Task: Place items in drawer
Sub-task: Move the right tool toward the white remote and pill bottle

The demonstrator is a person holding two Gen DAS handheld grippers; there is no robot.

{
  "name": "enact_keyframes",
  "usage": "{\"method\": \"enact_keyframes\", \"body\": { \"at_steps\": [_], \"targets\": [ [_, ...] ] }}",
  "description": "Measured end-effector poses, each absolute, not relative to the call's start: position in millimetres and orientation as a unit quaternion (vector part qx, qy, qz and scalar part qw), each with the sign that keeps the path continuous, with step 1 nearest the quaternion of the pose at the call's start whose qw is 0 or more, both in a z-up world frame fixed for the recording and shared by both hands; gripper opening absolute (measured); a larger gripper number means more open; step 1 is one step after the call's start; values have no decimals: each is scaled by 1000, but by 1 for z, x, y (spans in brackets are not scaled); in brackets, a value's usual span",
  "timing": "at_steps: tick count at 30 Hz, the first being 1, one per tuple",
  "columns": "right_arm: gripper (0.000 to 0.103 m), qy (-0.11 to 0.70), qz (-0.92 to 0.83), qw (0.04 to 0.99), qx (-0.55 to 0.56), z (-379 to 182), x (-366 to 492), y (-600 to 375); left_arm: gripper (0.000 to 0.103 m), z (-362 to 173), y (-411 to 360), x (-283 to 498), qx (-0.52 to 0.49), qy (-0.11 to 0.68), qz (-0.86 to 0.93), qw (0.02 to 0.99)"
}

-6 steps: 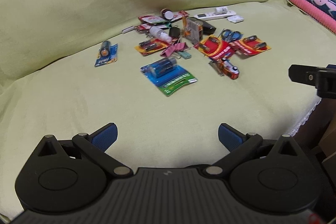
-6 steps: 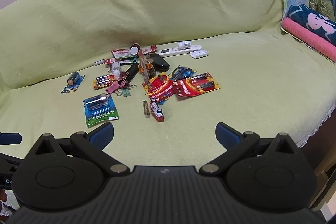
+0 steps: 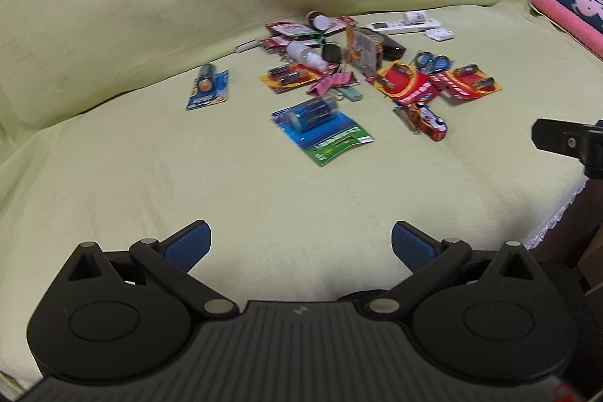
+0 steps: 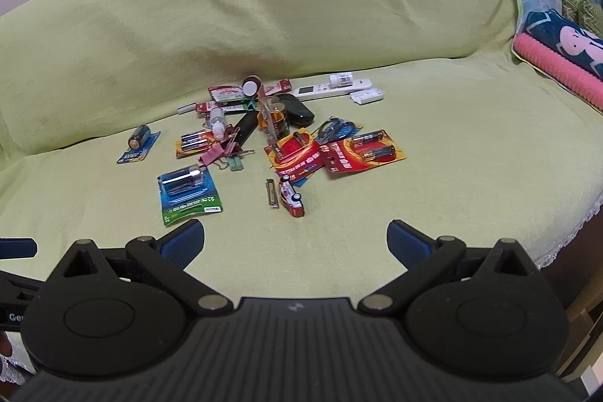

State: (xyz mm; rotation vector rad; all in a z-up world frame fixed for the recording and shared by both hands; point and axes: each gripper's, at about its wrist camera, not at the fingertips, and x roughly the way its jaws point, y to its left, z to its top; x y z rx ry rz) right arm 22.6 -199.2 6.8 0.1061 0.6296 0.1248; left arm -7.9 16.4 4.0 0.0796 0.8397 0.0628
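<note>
Very little has changed in the last instant. In the left wrist view the pile sits slightly further right than a moment ago and the picture is a little blurred, so the left claw (image 3: 299, 243) seems to be drifting. The right wrist view is nearly the same.

From left to right on the green sofa (image 3: 264, 194) are:
- a single battery on a blue card (image 3: 208, 86)
- a blue-and-green battery pack (image 3: 322, 132), with pink binder clips (image 3: 331, 81) just behind it
- a toy car (image 3: 429, 121)
- red battery cards (image 3: 467, 81)
- a white remote (image 3: 405, 24) at the back

None of them has shifted against the others.

The left claw is spread wide with nothing between its blue pads. The right claw (image 4: 296, 240) is just as wide and just as empty. Both hover short of the pile, near the sofa's front edge.

No drawer shows in either view, so how many items already lie in it cannot be told. As I judge it, neither claw has yet settled on an item. The battery pack and the toy car lie nearest.
</note>
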Motion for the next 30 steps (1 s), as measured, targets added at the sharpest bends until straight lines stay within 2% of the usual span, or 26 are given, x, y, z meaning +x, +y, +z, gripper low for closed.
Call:
{"method": "enact_keyframes", "body": {
  "at_steps": [5,21,30],
  "targets": [
    [102,320,50,945,42,5,24,-203,102,4,20,-8,35,407,41,912],
    [102,265,48,962,50,37,-18,-220,102,39,13,-24,30,361,20,932],
    [102,271,36,962,2,33,11,-222,102,43,18,1,19,341,-7,940]
  ]
}}
